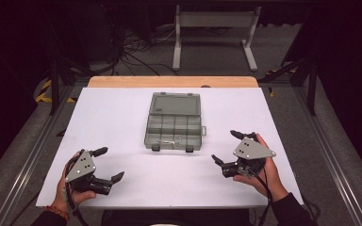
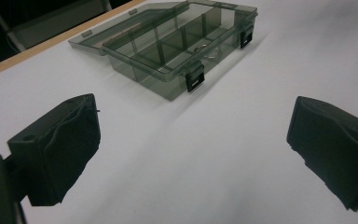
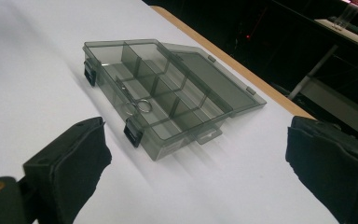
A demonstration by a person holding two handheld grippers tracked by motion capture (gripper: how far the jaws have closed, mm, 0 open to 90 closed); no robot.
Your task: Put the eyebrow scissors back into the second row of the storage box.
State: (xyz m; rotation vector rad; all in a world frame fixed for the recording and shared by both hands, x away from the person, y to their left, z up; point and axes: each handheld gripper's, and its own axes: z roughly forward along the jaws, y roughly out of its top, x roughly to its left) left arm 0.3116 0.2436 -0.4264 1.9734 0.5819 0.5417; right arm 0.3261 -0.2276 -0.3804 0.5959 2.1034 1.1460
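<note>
A smoky clear plastic box [image 1: 174, 127] lies on the white tabletop [image 1: 122, 117], out past both grippers and about midway between them. Its lid [image 1: 175, 103] is swung fully back and lies flat beyond the tray, toward the wooden edge [image 1: 172, 81] of the tabletop. The tray is split into small compartments, and in the row nearest the person a bit of metal, a ring with something thin attached [image 3: 139, 106], rests inside. Two black latches [image 1: 156, 147] hang on the box's near wall, facing the person.

The left gripper [image 1: 104, 165] sits near the person's side of the tabletop, well short of the box and off to the box's left; its jaws are spread wide and hold nothing. From its own camera the box lies ahead between the jaws, a little to the left, corner-on. The right gripper [image 1: 227, 147] sits off the box's right near corner, its jaws likewise spread wide and empty, pointing across toward the box.

The box's longer side runs left to right across the tabletop, so each gripper faces one short end at a slant. The right gripper looks somewhat nearer to the box than the left, and the metal piece lies toward the near wall, right of the box's middle, so I judge the right hand better placed to reach in for it.
</note>
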